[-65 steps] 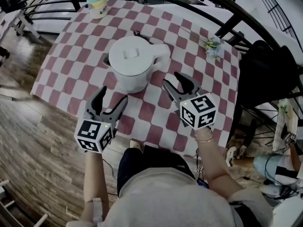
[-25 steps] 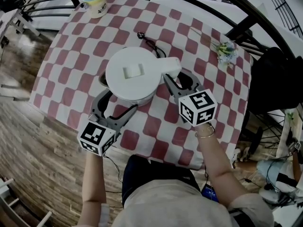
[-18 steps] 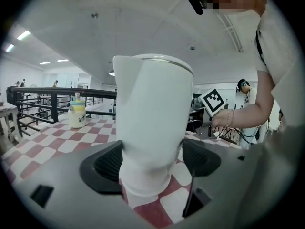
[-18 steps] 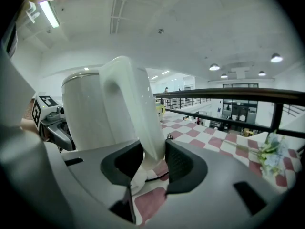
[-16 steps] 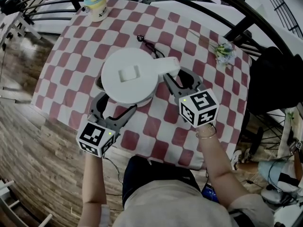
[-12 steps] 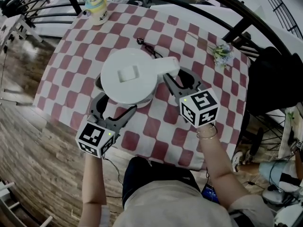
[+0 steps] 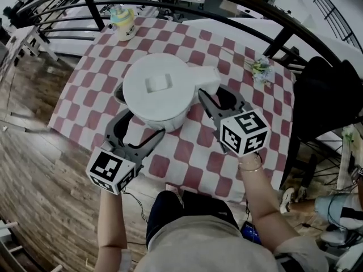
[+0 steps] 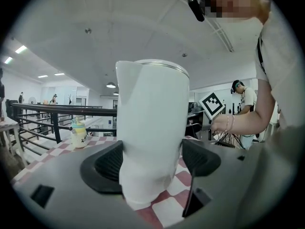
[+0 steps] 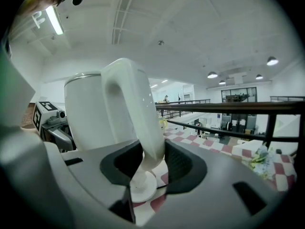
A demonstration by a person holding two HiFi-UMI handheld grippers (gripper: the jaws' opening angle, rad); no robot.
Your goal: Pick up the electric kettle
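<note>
Left gripper (image 8: 152, 162): closed on the lower body of the electric kettle (image 7: 159, 86), one pad against each side, the jaws held fairly wide by the white wall.
Right gripper (image 9: 155, 163): clamped narrow on the handle (image 9: 138, 109), low down near its foot, with a pad on either side.
Electric kettle: upright, lid shut, between the two grippers over the middle of the table. It seems to hang just clear of the cloth, though the gap beneath it is hard to judge from above.
Handle: at 3 o'clock on the kettle body in the head view.
Spout (image 7: 120, 93): at 9 o'clock, opposite the handle.
Tablecloth (image 7: 187, 152): red and white checks, spread under the kettle.
Bottle (image 7: 123, 22): small and pastel, at 11 o'clock from the kettle near the far edge, well apart from it.
Flowers (image 7: 260, 68): a small sprig at 2 o'clock, lying near the table's right edge.
</note>
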